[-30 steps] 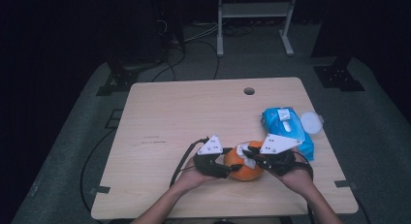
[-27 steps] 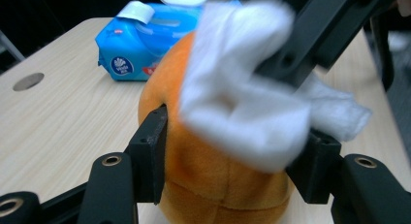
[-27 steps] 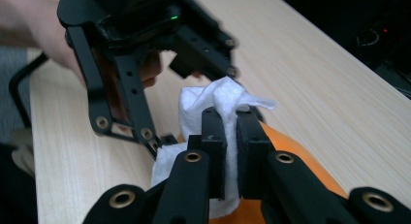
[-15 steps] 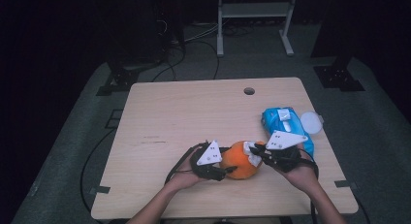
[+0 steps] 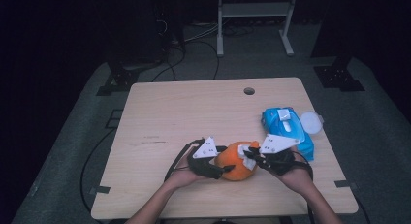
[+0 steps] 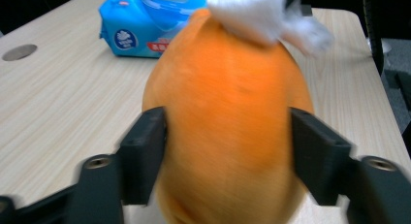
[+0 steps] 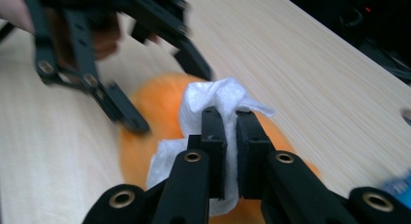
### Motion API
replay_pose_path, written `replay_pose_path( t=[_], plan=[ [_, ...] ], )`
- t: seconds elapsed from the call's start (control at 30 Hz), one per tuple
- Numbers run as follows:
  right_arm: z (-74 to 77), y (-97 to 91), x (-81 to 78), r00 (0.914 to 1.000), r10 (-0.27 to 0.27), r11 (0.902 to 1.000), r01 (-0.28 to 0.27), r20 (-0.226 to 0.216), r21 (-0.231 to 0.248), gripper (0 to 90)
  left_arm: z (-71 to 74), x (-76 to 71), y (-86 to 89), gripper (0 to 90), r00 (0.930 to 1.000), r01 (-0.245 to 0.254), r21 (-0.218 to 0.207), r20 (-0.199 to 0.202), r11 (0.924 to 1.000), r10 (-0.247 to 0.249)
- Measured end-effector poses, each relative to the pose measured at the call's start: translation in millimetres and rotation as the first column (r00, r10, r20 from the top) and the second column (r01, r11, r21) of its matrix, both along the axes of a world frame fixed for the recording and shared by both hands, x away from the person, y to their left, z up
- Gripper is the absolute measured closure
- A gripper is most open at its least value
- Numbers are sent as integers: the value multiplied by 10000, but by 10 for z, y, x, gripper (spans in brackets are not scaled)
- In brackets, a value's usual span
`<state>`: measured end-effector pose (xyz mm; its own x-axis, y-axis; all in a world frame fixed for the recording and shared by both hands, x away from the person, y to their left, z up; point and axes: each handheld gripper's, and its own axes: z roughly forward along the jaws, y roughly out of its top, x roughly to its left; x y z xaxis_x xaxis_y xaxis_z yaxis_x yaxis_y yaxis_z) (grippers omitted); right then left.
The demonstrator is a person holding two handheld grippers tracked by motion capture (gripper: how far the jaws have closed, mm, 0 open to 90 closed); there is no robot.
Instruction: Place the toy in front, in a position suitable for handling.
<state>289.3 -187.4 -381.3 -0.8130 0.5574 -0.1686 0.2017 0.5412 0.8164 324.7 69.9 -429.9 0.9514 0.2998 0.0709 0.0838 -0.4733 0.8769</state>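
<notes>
orange object: a rounded orange thing [image 5: 236,161] lies on the surface [image 5: 194,112] near its near edge, right of the middle, between the two tools; it is blurred in the left gripper view [image 6: 228,122] and its exact kind is hard to tell.
left tool: the left tool [image 5: 224,169] comes in from the left in the high view, with a grey three-cornered plate on top; in the left gripper view [image 6: 228,136] its two black jaws stand either side of the orange object, pads pressing its flanks, so it is pinching that object. its jaws have just been closing a little, with the orange object between them.
right tool: the right tool [image 5: 250,153] comes in from the right; in the right gripper view [image 7: 231,132] its jaws are pressed together on a fold of white wipe.
white wipe: the white wipe [image 7: 213,105] is crumpled, bunched above the jaw tips and hanging below them, lying against the top of the orange object [image 7: 160,107]; in the high view it shows as a white patch [image 5: 248,157] on the right side of that object.
blue packet: a blue packet of wipes [image 5: 287,129] lies on the surface to the right, just beyond the right tool, with a white flap on top.
white lid: a round white lid [image 5: 310,122] sits just beside the packet at the right edge of the surface.
hole: a round hole [image 5: 249,91] lies near the far edge.
</notes>
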Motion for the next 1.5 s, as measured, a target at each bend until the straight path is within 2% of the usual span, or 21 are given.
replay_pose_path(
  t=[0.07,0.13,0.2,0.27,0.3,0.37,0.43,0.6,0.7,0.73,0.77,0.8,0.83,0.9,1.0,1.03,1.1,1.2,1.3,1.37,1.5],
  plan=[
    [-31,-98,45,9995,-267,9995,270,-180,135,833,-12,36,32,355,9996,-1,-195,-278,9998,-4],
    [-60,-125,63,9987,-312,9990,324,-397,296,833,6,53,-2,281,9981,-54,-264,-619,9996,38],
    [-60,-66,35,9992,-265,9995,270,-305,176,833,23,64,-58,170,9943,-124,-277,-1060,9995,94],
    [-49,22,-5,9997,59,9998,-54,-220,214,833,18,65,-95,133,9926,-44,-266,-1216,9996,12],
    [-47,83,-34,9997,202,9998,-201,-130,70,833,16,54,-91,147,9944,14,-179,-1052,9998,-33],
    [-45,140,-66,9993,376,9993,-377,-51,-27,833,13,31,-56,247,9980,72,-26,-624,10000,-74],
    [-32,120,-60,9991,409,9992,-409,-90,-10,833,9,29,-26,307,9986,72,-9,-529,10000,-72],
    [-47,-73,22,9997,-47,9998,52,-245,202,834,-16,67,54,337,9977,131,-125,-664,9998,-139],
    [-92,-177,65,9984,-426,9990,431,-360,131,834,-23,90,80,325,9967,74,-240,-807,9997,-93],
    [-106,-191,71,9980,-488,9988,491,-394,75,834,-12,99,72,290,9952,36,-269,-978,9996,-62],
    [-111,-189,72,9979,-490,9987,494,-416,85,834,5,108,50,239,9909,-39,-335,-1347,9994,-7],
    [-108,-166,61,9981,-488,9988,490,-389,54,834,21,115,33,180,9882,-85,-340,-1528,9994,32],
    [-101,-139,49,9985,-464,9989,463,-305,-43,833,39,115,10,167,9872,-96,-353,-1595,9993,39],
    [-70,-49,-2,9996,-256,9996,255,-138,-97,833,51,97,-7,176,9895,-53,-347,-1447,9994,2],
    [-38,57,-67,9995,302,9995,-302,-31,-20,833,42,63,-1,283,9951,14,-202,-989,9998,-34],
    [-36,89,-82,9991,414,9991,-414,12,-75,833,34,60,9,305,9951,-9,-178,-986,9998,-8],
    [-41,102,-80,9992,389,9991,-388,58,-167,833,13,71,47,337,9958,14,-201,-918,9998,-33],
    [-63,16,-22,9999,134,9999,-135,-88,-31,833,-18,95,95,347,9946,-12,-352,-1034,9994,-24],
    [-140,-113,62,9989,-322,9995,322,-341,11,833,-44,129,149,347,9925,-46,-492,-1225,9988,-15],
    [-224,-201,125,9958,-613,9981,609,-682,-77,833,-56,146,167,346,9911,-79,-586,-1331,9982,0],
    [-203,-188,128,9958,-606,9981,611,-681,51,833,-55,134,130,342,9917,-5,-534,-1283,9986,-64]
  ],
)
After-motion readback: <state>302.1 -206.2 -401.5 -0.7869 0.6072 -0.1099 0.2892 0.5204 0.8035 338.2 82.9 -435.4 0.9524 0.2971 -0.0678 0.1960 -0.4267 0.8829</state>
